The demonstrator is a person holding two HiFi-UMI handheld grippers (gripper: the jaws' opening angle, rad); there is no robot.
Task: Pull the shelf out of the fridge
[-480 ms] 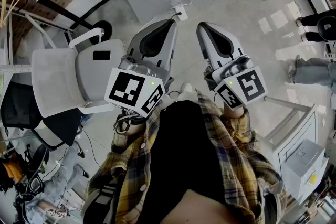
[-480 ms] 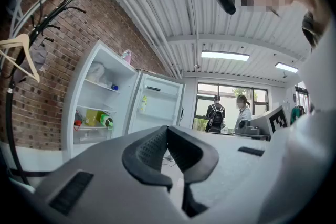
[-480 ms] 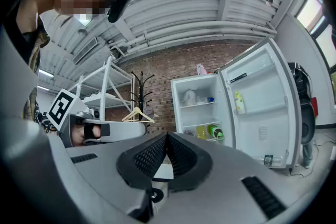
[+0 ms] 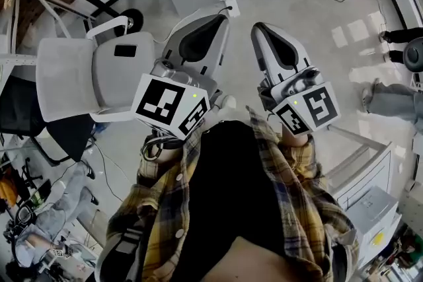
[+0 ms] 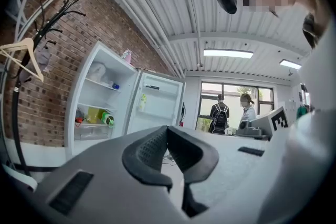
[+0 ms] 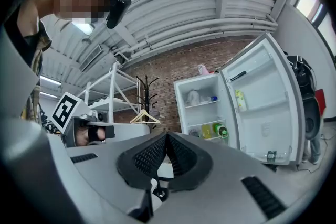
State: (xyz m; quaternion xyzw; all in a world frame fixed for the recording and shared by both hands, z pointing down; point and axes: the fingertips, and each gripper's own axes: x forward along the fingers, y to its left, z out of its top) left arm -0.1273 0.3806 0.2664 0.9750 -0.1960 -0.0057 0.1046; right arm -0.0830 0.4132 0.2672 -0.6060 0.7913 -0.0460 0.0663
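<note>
Both claws are riding level out in front of the person, nowhere near the job yet. The left claw (image 4: 222, 16) is pressed together with nothing in it, and the right claw (image 4: 257, 27) is closed the same way, also empty. Below them in the head view I'm seeing only bare floor (image 4: 317, 16) and a grey chair (image 4: 73, 86) off at nine o'clock.

The fridge (image 6: 207, 113) is standing well apart against the brick wall (image 6: 173, 68), at about two o'clock from the right claw's tips and ten o'clock from the left's. Its door (image 6: 262, 107) is hanging wide open. Inside, the top shelf (image 6: 202, 104) is carrying a pale bundle, and the loaded shelf (image 5: 97, 125) lower down is holding a green bottle (image 5: 108, 119) and other small items. Which one is meant, I'm not able to say.

So the step in hand, as I'm reading it, is the approach. To do it well, the person should be:

- walking in square to the cabinet, not at an angle
- spreading the claws before reaching the shelf's front edge
- taking that edge with one claw toward each side, so it isn't twisting in its runners
- drawing it straight out and level

If it's the loaded shelf, a slow, flat pull is looking essential, because that bottle could be rolling off. The open door is leaving the front free, which is helping
</note>
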